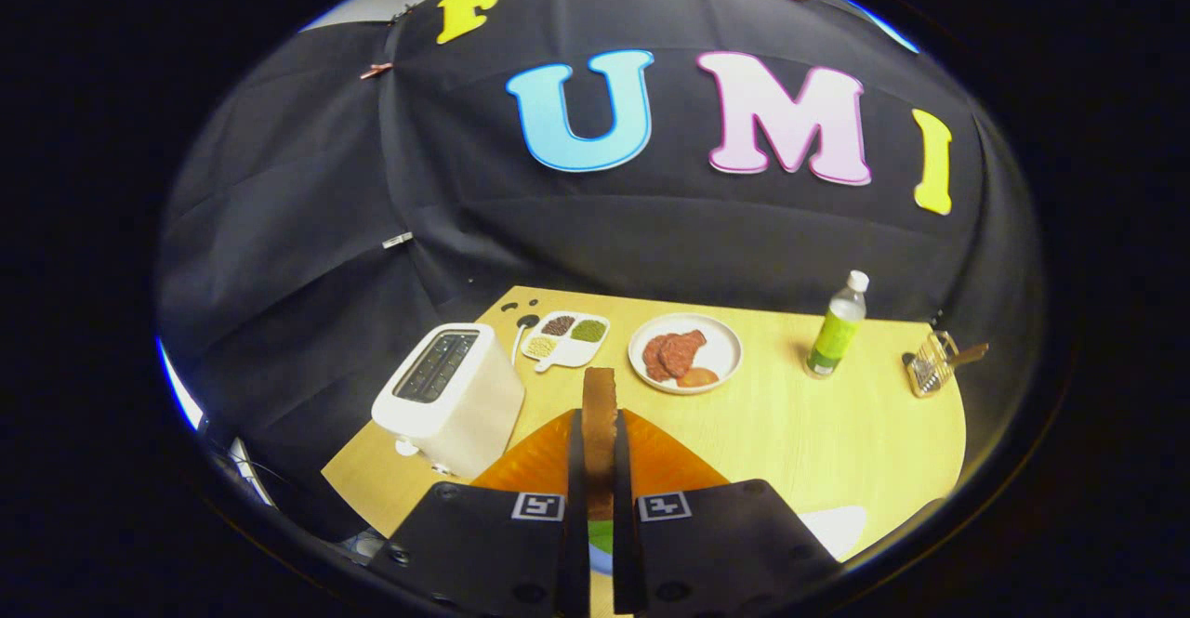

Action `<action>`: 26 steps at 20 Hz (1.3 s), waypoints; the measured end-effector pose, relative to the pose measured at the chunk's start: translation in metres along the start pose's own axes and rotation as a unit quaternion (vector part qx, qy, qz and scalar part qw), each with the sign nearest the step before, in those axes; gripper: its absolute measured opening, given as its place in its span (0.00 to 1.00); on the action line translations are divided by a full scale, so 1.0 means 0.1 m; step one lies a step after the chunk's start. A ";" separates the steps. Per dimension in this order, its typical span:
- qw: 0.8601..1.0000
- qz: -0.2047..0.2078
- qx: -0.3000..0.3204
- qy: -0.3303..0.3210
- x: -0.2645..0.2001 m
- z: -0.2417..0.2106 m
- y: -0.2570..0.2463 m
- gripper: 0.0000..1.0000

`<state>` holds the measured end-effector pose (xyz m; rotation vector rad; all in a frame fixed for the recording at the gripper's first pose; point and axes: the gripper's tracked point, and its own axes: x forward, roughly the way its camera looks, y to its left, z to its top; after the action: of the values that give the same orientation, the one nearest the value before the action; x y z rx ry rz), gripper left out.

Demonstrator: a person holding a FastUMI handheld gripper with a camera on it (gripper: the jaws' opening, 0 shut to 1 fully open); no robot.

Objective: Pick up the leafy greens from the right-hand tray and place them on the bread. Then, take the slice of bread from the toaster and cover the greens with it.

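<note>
One bread slice [600, 414] stands on edge, pinched between both fingers of the tool [600, 469] — long axis pointing forward; greens [601, 534] lie directly below, toaster [451, 395] off to the left

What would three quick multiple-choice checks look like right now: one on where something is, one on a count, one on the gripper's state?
1. Where is the bread slice?
A. In the toaster
B. Between the gripper's fingers
C. On the round plate

2. How many filled compartments does the small divided dish have?
A. One
B. Three
C. Five

3. What is the gripper doing?
A. Wide open over the bottle
B. Shut on nothing
C. Shut on the bread slice

Answers:
1. B, the slice stands on edge between the fingers, above the orange tray.
2. B, dark, green and pale fillings show.
3. C, both fingers press the slice's sides; the toaster sits off to the side and the bottle far beyond.
</note>
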<state>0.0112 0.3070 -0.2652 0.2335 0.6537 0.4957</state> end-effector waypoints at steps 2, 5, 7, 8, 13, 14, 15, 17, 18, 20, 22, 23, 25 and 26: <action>0.999 -0.010 0.031 0.006 0.00 -0.19 -0.07 0.14; 0.997 -0.017 0.078 0.015 0.05 -0.43 -0.12 0.14; 0.995 -0.026 0.094 0.028 0.13 -0.59 -0.16 0.14; 0.993 -0.030 0.106 0.032 0.18 -0.67 -0.18 0.14; 0.982 -0.034 0.178 0.046 0.51 -0.94 -0.20 0.14; 0.982 -0.039 0.181 0.046 0.55 -0.97 -0.24 0.14; 0.981 -0.043 0.183 0.048 0.58 -1.04 -0.26 0.14; 0.978 -0.055 0.192 0.056 0.60 -1.18 -0.35 0.14; 0.978 -0.068 0.192 0.053 0.58 -1.21 -0.44 0.14; 0.976 -0.082 0.191 0.060 0.55 -1.31 -0.59 0.14; 0.975 -0.089 0.192 0.072 0.52 -1.39 -0.67 0.15; 0.974 -0.088 0.193 0.078 0.51 -1.43 -0.69 0.15; 0.973 -0.092 0.192 0.091 0.50 -1.50 -0.74 0.23; 0.973 -0.095 0.188 0.093 0.49 -1.51 -0.76 0.25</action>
<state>-0.0233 0.2748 -0.4350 0.4812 0.9434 0.2068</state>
